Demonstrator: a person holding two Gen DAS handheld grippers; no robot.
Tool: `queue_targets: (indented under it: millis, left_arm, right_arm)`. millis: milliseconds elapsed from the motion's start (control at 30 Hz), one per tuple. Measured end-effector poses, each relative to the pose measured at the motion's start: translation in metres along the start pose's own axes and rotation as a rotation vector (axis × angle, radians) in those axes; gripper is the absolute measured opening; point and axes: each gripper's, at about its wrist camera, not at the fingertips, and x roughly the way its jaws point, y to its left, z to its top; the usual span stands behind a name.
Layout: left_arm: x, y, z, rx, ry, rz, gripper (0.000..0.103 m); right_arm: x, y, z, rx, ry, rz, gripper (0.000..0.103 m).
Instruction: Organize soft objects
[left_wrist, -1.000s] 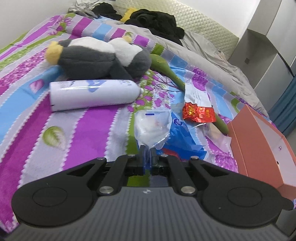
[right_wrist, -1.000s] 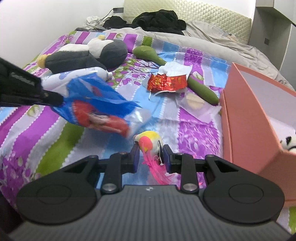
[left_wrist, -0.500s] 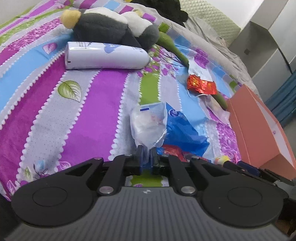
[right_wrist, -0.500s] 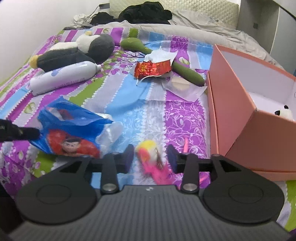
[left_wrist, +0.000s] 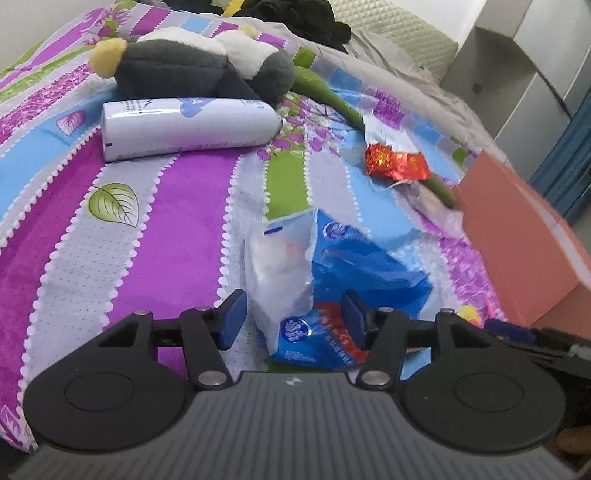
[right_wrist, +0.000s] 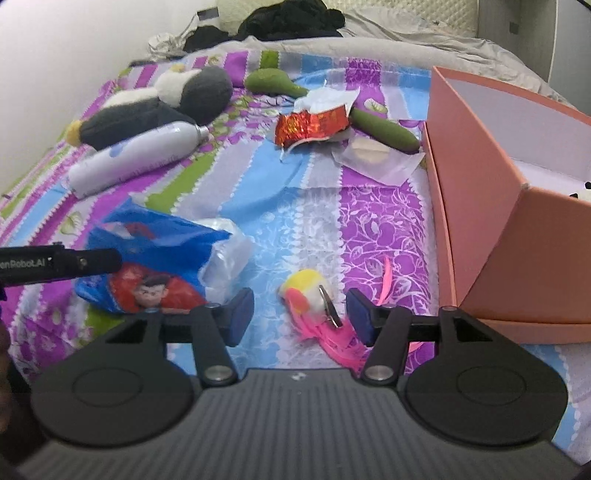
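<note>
Spray can (left_wrist: 188, 127) against plush penguin (left_wrist: 195, 68); pink box (right_wrist: 517, 206) right

A: What does the left gripper (left_wrist: 293, 317) look like?
B: A ribbed grey body, two round black discs, black linkage arms with silver screws, and blue fingers (left_wrist: 232, 319).

A: And the right gripper (right_wrist: 301, 315)?
B: The same build. In its view the left one's black side (right_wrist: 59, 264) carries white lettering, partly cut off.
</note>
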Motion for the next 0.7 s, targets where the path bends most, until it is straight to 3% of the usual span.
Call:
queue_targets:
  millis: [167,233,267,300,500,700]
  left_arm:
    - [0.010,-0.005,-0.003,0.049,-0.005,0.028,0.060]
    - [0.013,-0.008,-0.004,0.063,-0.010,0.052,0.054]
    - [0.013,-0.010,-0.004,0.070,-0.011,0.068,0.047]
    - [0.013,-0.012,-0.004,0.080,-0.013,0.081,0.037]
    - [0.007,-0.022,-0.004,0.092,-0.023,0.089,0.021]
    - [-0.010,-0.031,0.008,0.063,-0.040,0.057,0.015]
  right_arm:
    - [0.017,0.001,-0.003,-0.006,0.035,-0.042,0.046]
    - [0.018,0.000,-0.004,0.003,0.028,-0.050,0.033]
    - [0.018,0.001,-0.004,0.002,0.026,-0.054,0.031]
    - [0.018,0.001,-0.003,-0.002,0.027,-0.055,0.031]
    - [0.015,-0.002,0.000,0.007,0.031,-0.052,0.031]
    - [-0.001,-0.006,0.011,0.022,-0.003,-0.039,0.031]
